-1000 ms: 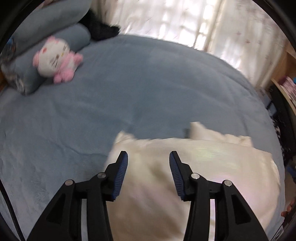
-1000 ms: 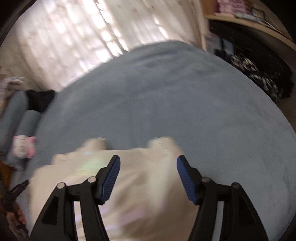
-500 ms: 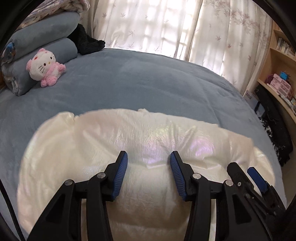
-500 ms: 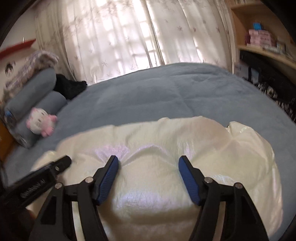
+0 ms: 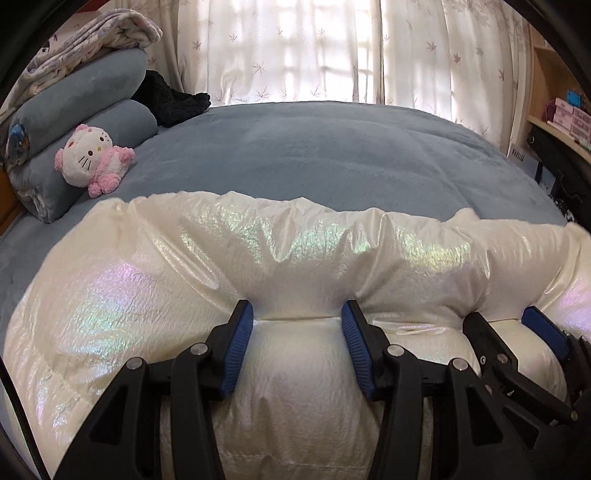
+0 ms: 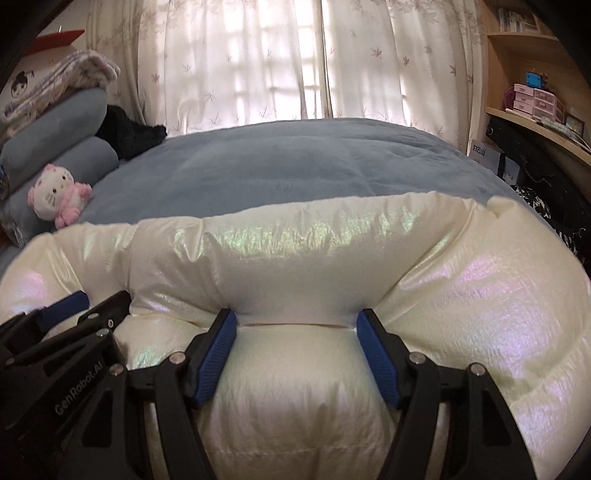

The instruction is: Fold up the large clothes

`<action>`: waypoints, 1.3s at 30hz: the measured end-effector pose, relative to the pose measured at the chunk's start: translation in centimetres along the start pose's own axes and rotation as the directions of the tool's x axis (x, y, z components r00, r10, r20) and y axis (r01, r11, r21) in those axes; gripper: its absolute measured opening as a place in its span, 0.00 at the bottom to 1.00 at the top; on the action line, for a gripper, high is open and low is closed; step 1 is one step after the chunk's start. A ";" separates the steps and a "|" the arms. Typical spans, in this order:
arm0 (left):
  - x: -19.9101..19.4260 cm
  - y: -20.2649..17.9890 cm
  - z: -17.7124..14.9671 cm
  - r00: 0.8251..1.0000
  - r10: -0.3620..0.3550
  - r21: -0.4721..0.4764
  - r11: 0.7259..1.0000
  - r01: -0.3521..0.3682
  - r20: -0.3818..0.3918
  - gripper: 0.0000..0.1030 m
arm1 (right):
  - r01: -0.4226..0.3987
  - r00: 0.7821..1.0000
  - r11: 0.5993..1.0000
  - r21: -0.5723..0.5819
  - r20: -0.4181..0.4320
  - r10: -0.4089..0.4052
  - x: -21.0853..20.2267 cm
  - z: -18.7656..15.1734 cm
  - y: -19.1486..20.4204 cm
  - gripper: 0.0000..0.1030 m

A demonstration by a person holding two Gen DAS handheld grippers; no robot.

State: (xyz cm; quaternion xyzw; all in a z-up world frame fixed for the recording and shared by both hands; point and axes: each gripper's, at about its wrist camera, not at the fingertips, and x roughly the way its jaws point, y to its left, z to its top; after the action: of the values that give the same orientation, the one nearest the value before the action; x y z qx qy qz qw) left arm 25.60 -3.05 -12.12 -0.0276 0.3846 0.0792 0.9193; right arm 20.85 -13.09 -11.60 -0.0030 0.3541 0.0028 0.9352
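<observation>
Cream puffer jacket (image 5: 155,295) lies across the near part of the bed (image 5: 332,155), iridescent sheen on the fabric, its far edge bunched into a ridge running left to right.

Left tongs (image 5: 297,321) sit low on the jacket, a puffed roll of it bulging up between the two blue pads (image 5: 236,343). Both pads appear to touch the fabric at their tips (the seam line runs straight from one pad to the other), jaws partway apart and clamped on that roll.

Right tongs (image 6: 295,325) are just to the right of the left ones, set wider, with another roll of the jacket between the pads; the fabric dents in at each tip, so gripped as well, though how firmly is hard to say through the fisheye. In the left wrist view the right tongs (image 5: 498,321) show at the right edge, also on the jacket.

Far left on the bed: stacked grey-blue pillows (image 5: 85,92) with a folded patterned blanket (image 5: 92,33) on top, a pink-and-white plush toy (image 5: 92,158) leaning against the lower pillow, a black garment (image 5: 170,99) beside them. Sheer curtains (image 6: 295,59) behind the bed; wooden shelves (image 6: 535,103) far right.
</observation>
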 end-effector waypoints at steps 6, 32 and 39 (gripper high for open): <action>1.0 -0.1 -0.3 1.000 0.008 0.003 1.000 -0.008 0.002 0.47 | 0.001 1.000 1.000 -0.006 -0.019 -0.001 1.0 -0.4 0.1 0.67; 1.9 1.3 0.8 0.990 -0.113 -0.032 0.993 0.111 -0.089 0.52 | 0.021 0.995 0.999 -0.037 -0.093 -0.024 3.2 0.0 1.2 0.68; -4.6 4.8 1.5 0.968 -0.209 -0.084 0.977 0.198 -0.143 0.74 | 0.028 0.994 0.998 -0.054 -0.103 -0.034 2.1 0.3 1.5 0.68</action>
State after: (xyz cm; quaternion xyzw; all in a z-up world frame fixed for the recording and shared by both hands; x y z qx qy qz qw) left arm 22.68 1.27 -7.69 -0.1047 0.4451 -0.0045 0.8893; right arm 22.62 -11.58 -12.80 -0.0330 0.4020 -0.0027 0.9150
